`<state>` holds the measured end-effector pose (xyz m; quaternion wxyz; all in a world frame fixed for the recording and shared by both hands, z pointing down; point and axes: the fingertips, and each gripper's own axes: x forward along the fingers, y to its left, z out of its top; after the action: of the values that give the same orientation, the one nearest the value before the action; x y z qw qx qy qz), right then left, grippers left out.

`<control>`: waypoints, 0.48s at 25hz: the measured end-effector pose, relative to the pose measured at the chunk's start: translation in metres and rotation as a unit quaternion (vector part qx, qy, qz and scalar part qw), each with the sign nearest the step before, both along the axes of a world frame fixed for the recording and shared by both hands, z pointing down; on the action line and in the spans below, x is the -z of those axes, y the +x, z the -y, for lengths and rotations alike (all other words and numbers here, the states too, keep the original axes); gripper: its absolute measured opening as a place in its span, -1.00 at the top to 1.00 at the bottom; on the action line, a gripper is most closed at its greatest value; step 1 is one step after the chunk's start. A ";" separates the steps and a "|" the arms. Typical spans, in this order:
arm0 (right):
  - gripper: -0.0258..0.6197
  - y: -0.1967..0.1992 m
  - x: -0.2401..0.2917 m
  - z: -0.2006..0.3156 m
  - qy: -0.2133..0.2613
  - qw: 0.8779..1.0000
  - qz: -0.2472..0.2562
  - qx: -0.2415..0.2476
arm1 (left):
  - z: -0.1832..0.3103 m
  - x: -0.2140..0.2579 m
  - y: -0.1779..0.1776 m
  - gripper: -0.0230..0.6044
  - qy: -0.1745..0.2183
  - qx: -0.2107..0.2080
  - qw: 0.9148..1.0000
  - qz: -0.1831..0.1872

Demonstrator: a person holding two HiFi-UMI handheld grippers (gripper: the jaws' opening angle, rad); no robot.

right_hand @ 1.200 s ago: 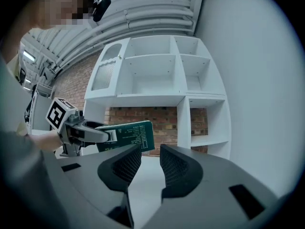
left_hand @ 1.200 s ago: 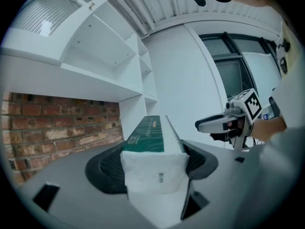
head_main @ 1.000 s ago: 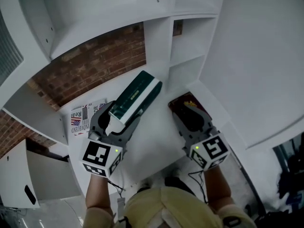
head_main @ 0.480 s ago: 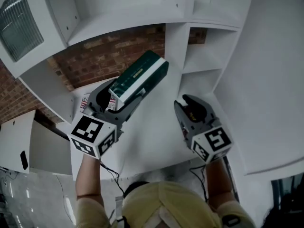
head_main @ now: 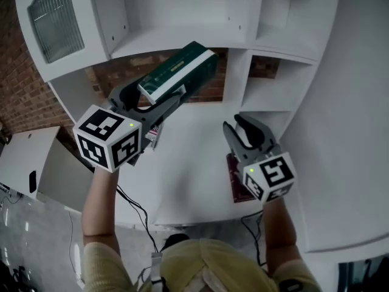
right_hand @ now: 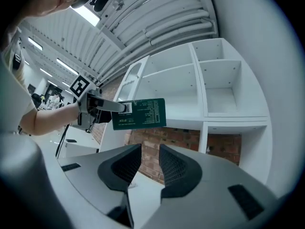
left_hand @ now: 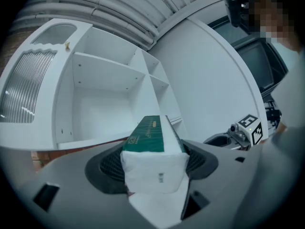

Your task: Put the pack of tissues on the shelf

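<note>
The pack of tissues (head_main: 179, 72), dark green with white ends, is clamped between the jaws of my left gripper (head_main: 159, 90). It is raised in the air, pointing at the front edge of the white shelf board (head_main: 182, 38). In the left gripper view the pack (left_hand: 147, 137) fills the space between the pads of the left gripper (left_hand: 152, 163), with the open shelf bay (left_hand: 102, 109) ahead. My right gripper (head_main: 240, 129) hangs lower, over the counter, its jaws a narrow gap apart with nothing in them. The right gripper view looks past the right gripper (right_hand: 150, 151) at the pack (right_hand: 140, 113).
A white counter (head_main: 188, 157) lies below the shelf, backed by brick wall (head_main: 206, 90). A dark red packet (head_main: 234, 178) lies under my right gripper, a printed paper (head_main: 152, 135) under my left. A ribbed glass cabinet door (head_main: 58, 17) is at upper left; narrow cubbies (head_main: 276, 96) at right.
My left gripper has lifted the pack from just over the counter up to the level of the shelf board. The right gripper has stayed low by the counter.
</note>
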<state>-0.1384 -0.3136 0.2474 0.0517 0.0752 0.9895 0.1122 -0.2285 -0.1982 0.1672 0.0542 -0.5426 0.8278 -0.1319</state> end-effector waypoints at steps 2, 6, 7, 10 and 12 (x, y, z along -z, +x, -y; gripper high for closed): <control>0.59 -0.003 0.007 0.003 -0.002 1.000 0.005 0.001 | 0.007 0.013 -0.003 -0.14 -0.009 0.003 1.000 0.009; 0.59 -0.006 0.023 0.003 0.007 1.000 0.014 0.007 | 0.019 0.039 -0.006 -0.14 -0.013 -0.002 1.000 0.012; 0.59 -0.005 0.026 0.004 0.009 1.000 0.016 0.008 | 0.020 0.046 -0.006 -0.14 -0.010 -0.004 1.000 0.009; 0.59 -0.008 0.033 0.006 0.009 1.000 0.024 0.006 | 0.026 0.065 -0.011 -0.14 -0.007 -0.001 1.000 0.015; 0.59 -0.012 0.037 0.008 0.008 1.000 0.029 0.003 | 0.030 0.076 -0.018 -0.14 -0.011 0.005 1.000 0.026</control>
<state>-0.1502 -0.3212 0.2100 0.0802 0.0754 0.9863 0.1225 -0.2466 -0.2283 0.0913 0.0684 -0.5356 0.8272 -0.1554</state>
